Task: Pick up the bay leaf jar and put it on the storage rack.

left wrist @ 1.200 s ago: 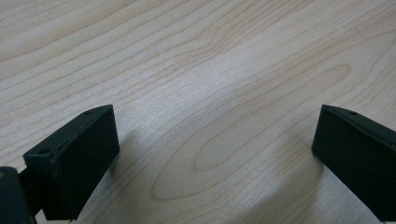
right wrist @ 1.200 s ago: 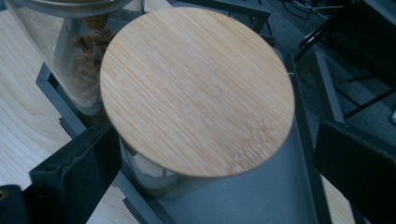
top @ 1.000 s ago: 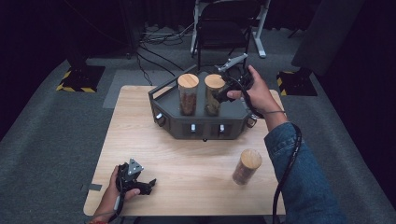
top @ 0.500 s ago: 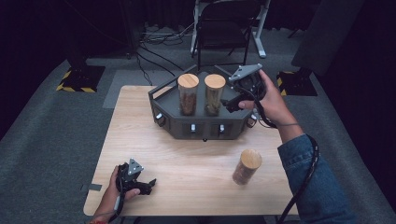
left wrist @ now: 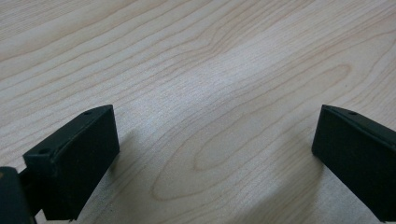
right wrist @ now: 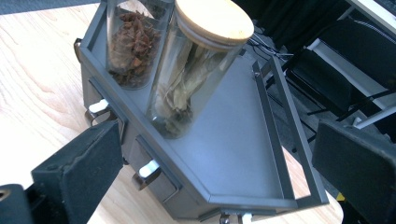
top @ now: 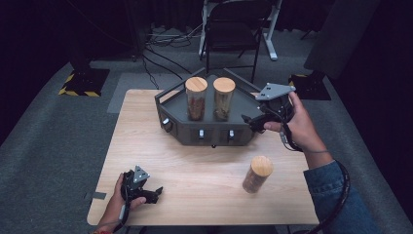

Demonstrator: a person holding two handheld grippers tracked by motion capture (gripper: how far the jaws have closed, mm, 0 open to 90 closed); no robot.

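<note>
Glass jars with wooden lids, two of them, stand upright side by side on a dark grey tray (top: 175,117) at the far side of the wooden table (top: 195,170): one (top: 196,97) holds brown spice, the other (top: 223,98) dried leaves. A third jar (top: 257,173) stands on the table, nearer the person. The right gripper (top: 253,122) hovers just beside the tray's right end, jaws wide apart and empty; the left gripper (top: 155,193) rests low at the table's near left corner, also spread open.

The pale, wavy-grained wooden worktop (top: 195,165) carries a dark grey metal tray (top: 241,113), clear glass jars with tan wooden lids (top: 224,85) and brown contents, and black tongs (top: 153,194).
</note>
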